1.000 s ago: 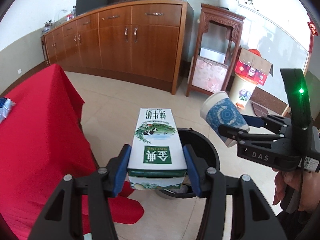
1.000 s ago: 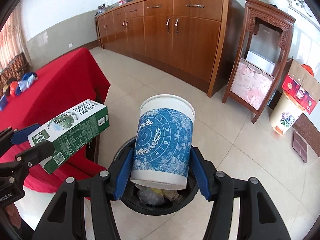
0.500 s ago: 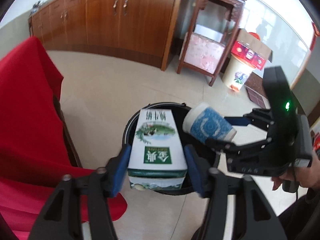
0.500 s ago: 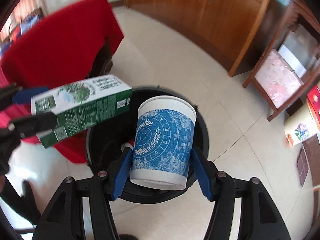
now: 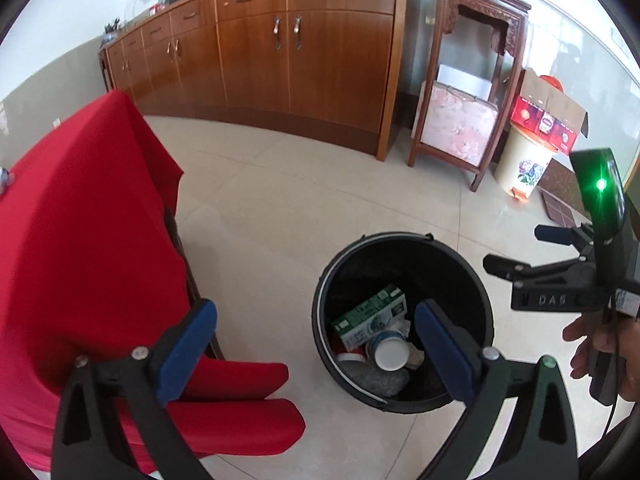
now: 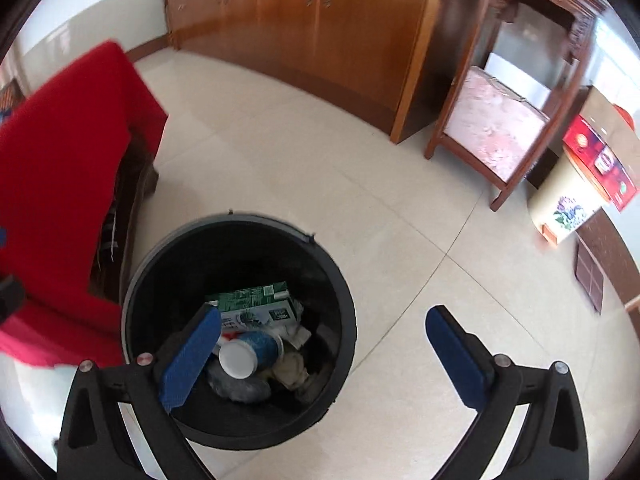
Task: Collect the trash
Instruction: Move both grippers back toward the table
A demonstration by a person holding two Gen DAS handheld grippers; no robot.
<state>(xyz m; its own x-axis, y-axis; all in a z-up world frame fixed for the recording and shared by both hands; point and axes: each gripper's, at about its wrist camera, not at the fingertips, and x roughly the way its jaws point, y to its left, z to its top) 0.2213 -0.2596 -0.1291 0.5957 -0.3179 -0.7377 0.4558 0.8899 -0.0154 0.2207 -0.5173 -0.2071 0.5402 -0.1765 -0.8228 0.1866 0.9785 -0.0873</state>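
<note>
A black round trash bin [image 5: 476, 292] stands on the tiled floor; it also shows in the right wrist view [image 6: 344, 304]. Inside lie a green and white milk carton [image 5: 370, 316] [image 6: 256, 304], a blue patterned paper cup [image 5: 386, 350] [image 6: 250, 350] on its side, and other crumpled trash. My left gripper [image 5: 316, 348] is open and empty above the bin's left side. My right gripper [image 6: 324, 356] is open and empty above the bin's right rim; it also shows at the right of the left wrist view [image 5: 516, 250].
A table under a red cloth [image 5: 72, 240] stands left of the bin. A long wooden cabinet [image 5: 280, 52] runs along the far wall, with a wooden stand [image 5: 468, 92], a floral pedal bin [image 5: 524, 164] and a red carton [image 5: 548, 120] to its right.
Both grippers have opened. The milk carton and the blue cup have dropped out of them and now lie inside the black bin.
</note>
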